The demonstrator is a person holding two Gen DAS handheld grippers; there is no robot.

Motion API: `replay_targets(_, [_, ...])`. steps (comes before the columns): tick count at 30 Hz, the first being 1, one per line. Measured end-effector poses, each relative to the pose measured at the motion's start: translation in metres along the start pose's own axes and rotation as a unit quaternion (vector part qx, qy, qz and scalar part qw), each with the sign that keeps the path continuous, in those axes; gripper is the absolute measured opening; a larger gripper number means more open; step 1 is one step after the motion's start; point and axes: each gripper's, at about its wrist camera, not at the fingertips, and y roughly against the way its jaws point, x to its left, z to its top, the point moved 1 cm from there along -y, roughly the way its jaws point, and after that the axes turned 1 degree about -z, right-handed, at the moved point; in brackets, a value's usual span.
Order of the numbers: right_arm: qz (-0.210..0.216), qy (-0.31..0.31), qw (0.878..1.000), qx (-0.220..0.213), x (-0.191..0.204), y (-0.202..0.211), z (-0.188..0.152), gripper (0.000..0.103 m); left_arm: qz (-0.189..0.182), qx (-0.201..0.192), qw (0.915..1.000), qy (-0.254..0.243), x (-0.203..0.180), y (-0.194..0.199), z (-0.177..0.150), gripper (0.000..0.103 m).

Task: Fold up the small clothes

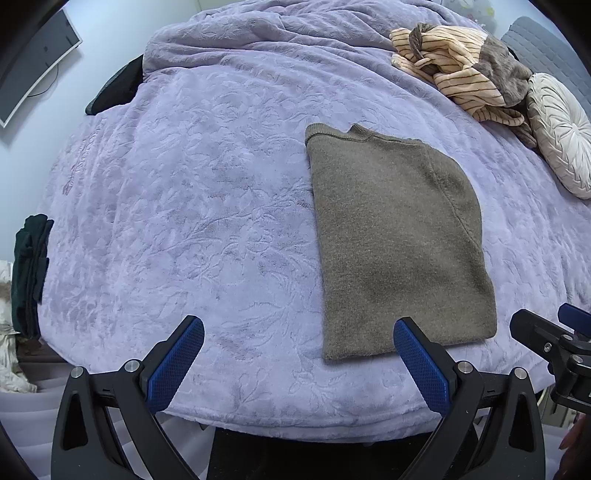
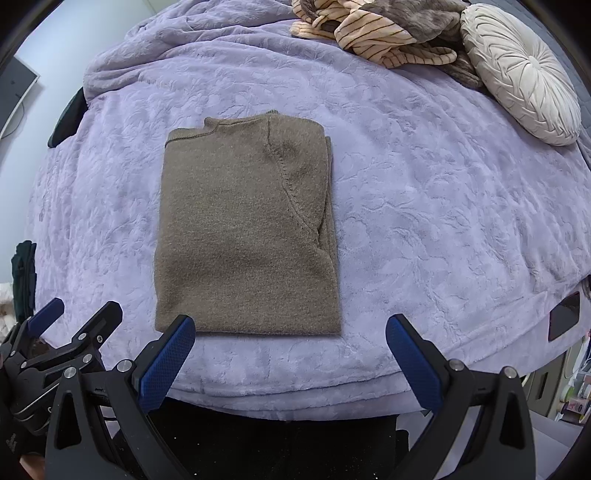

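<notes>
On the lavender bed blanket (image 2: 424, 206), near its front edge, lies the brown sweater (image 2: 243, 229), folded into a flat rectangle, neckline at the far end, sleeve seam curving down its right side. Beyond the sweater, far right: striped peach/grey clothes pile (image 2: 373, 33), w/ a round pleated cushion (image 2: 521, 74) just beside it. Far left of the sweater: a dark garment (image 1: 118, 86) at the blanket's edge, dark folded cloth (image 1: 29, 273) hanging off the bed's side, a monitor (image 1: 33, 62) on the wall. Left tool (image 1: 298, 334) is spread wide, holding nothing, its right finger overlapping the sweater's near corner. Right tool (image 2: 290, 330) likewise wide apart, empty, short of the sweater's near hem.
</notes>
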Motion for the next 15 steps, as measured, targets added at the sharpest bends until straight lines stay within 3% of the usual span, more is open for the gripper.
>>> replay_targets(15, [-0.014,-0.005,1.0,-0.01,0.012,0.008,-0.005,0.103,-0.017,-0.006,0.9998,-0.013,0.006,0.003,-0.001,0.103])
